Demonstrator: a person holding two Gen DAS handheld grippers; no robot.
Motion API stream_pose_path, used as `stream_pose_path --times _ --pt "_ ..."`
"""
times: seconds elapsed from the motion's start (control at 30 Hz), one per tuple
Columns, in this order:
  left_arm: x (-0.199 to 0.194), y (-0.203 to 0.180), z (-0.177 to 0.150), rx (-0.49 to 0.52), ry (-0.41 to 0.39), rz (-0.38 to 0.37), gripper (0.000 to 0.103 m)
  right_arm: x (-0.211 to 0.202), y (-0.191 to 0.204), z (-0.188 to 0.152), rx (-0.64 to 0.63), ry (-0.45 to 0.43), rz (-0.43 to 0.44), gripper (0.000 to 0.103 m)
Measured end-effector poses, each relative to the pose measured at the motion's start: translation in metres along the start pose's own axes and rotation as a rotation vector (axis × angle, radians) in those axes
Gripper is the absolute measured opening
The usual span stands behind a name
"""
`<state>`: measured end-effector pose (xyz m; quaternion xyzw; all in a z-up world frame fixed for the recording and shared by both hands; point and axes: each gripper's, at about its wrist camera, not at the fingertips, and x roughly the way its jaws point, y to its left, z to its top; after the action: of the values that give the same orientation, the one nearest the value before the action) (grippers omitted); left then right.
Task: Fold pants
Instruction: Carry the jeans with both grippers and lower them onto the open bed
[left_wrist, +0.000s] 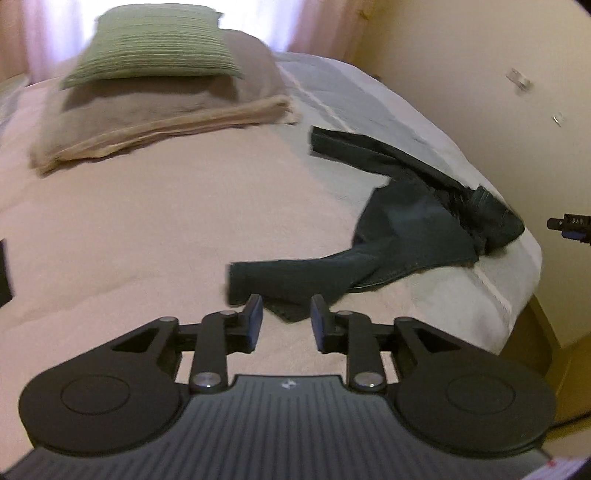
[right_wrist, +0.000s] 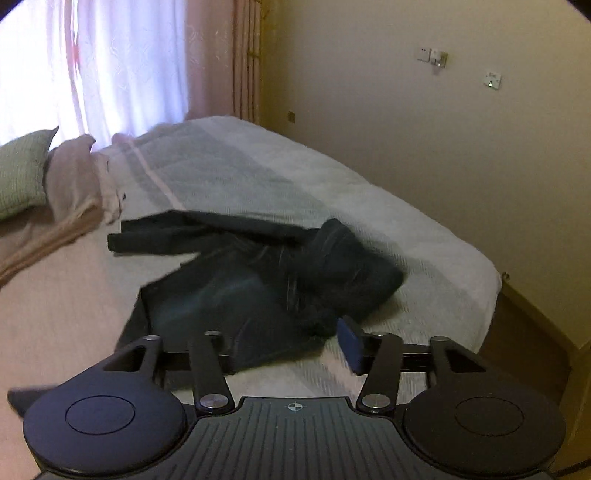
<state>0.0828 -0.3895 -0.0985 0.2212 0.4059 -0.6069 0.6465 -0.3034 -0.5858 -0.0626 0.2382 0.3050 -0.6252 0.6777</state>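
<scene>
the dark blue-green denim pants (left_wrist: 413, 229) lie crumpled on the bed, near its right-hand edge, half on the pale pink blanket (left_wrist: 147, 221) and half on the grey-white striped coverlet (right_wrist: 236, 173). one leg reaches back toward the pillows, the other trails toward me, and the seat is bunched in a heap by the edge, so nothing is folded yet. i hold my left gripper (left_wrist: 286, 321) low over the blanket with its jaws a little apart and nothing between them, aimed at the near leg's cuff, because that loose end is the easiest handle for pulling the leg straight. my right gripper (right_wrist: 288, 347) hangs over the wider, flatter part of the pants with its jaws spread wide; its left finger is lost against the dark cloth, but i see no fabric pinched, so i judge it empty. the green ribbed cushion (left_wrist: 155, 44) sits on folded beige blankets (left_wrist: 166, 110) at the far end, well clear, leaving the open middle for spreading the pants flat.
</scene>
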Motion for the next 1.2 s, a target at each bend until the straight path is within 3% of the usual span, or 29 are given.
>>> stream_pose_path --times 0.1,0.23,0.37,0.5,0.7,0.9,1.03,1.2 --pt "0.032 -0.015 0.020 0.077 0.007 -0.003 0.026 0.011 0.017 0.002 -0.054 0.030 0.019 0.054" --pt "0.050 -0.057 0.042 0.112 -0.008 -0.034 0.037 0.027 -0.011 0.018 -0.140 0.029 0.047 0.057" --pt "0.086 -0.097 0.075 0.142 -0.019 -0.049 0.046 0.073 -0.053 0.055 -0.213 0.042 0.104 0.060" --pt "0.147 -0.144 0.109 0.136 -0.015 -0.037 0.054 0.147 -0.081 0.085 -0.360 0.066 0.170 0.065" --pt "0.271 -0.214 0.163 0.069 0.030 -0.015 0.061 0.276 -0.128 0.124 -0.530 0.118 0.273 0.067" --pt "0.414 -0.275 0.223 0.161 0.063 -0.084 0.061 0.361 -0.204 0.148 -0.404 0.189 0.326 0.068" --pt "0.509 -0.305 0.249 0.269 0.145 -0.123 0.058 0.399 -0.242 0.148 -0.278 0.224 0.374 0.068" --pt "0.572 -0.314 0.255 0.339 0.283 -0.149 0.047 0.422 -0.269 0.142 -0.161 0.271 0.462 0.069"
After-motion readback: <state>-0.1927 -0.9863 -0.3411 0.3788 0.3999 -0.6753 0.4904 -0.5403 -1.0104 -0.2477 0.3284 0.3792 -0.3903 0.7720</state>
